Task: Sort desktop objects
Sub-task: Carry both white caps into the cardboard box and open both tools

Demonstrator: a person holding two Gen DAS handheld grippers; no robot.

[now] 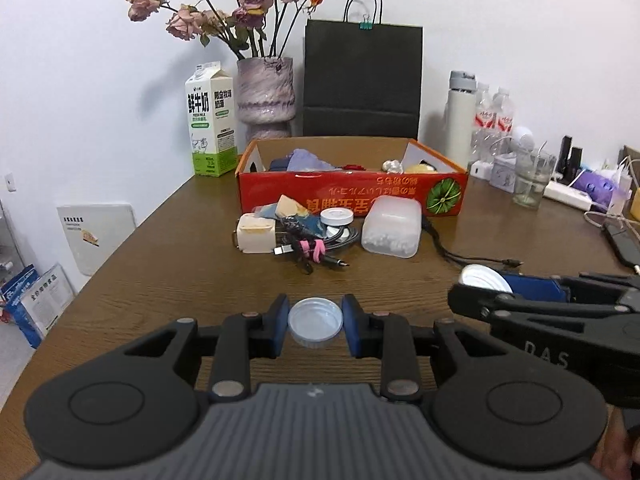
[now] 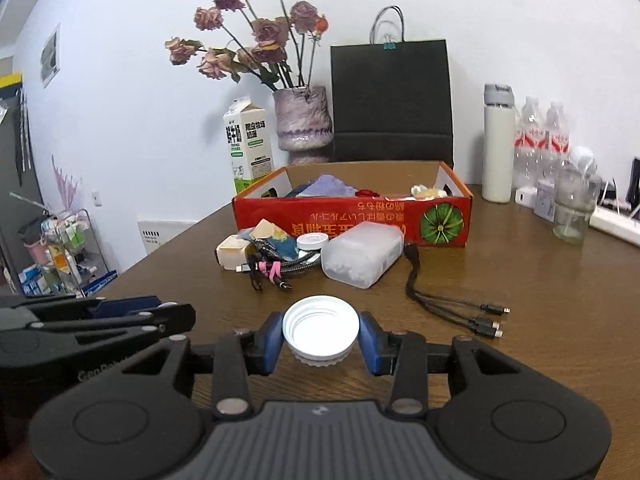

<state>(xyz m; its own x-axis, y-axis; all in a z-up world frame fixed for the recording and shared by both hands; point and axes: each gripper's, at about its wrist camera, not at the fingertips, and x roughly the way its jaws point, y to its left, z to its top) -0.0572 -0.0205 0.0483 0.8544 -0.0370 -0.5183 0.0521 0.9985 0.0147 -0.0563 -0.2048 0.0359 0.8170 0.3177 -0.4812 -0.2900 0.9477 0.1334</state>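
Left tongs (image 1: 315, 326) pinch a small pale-blue plastic cap (image 1: 315, 323) by its rim, open side up. Right tongs (image 2: 320, 335) likewise clamp a wider white threaded lid (image 2: 320, 330). Both held clear of the brown wooden bench (image 2: 540, 280); red cardboard box (image 2: 352, 220) lies ahead beyond the clutter, likely the drop.

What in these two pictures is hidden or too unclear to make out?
- Red box contents: both views, its front wall hides most; only tops show.
- Black paper bag contents: both views, nothing visible inside.
- Pile beside the frosted container: both views, items overlap and are too small to identify.
- Floor items at the left edge, right wrist view: blurred.
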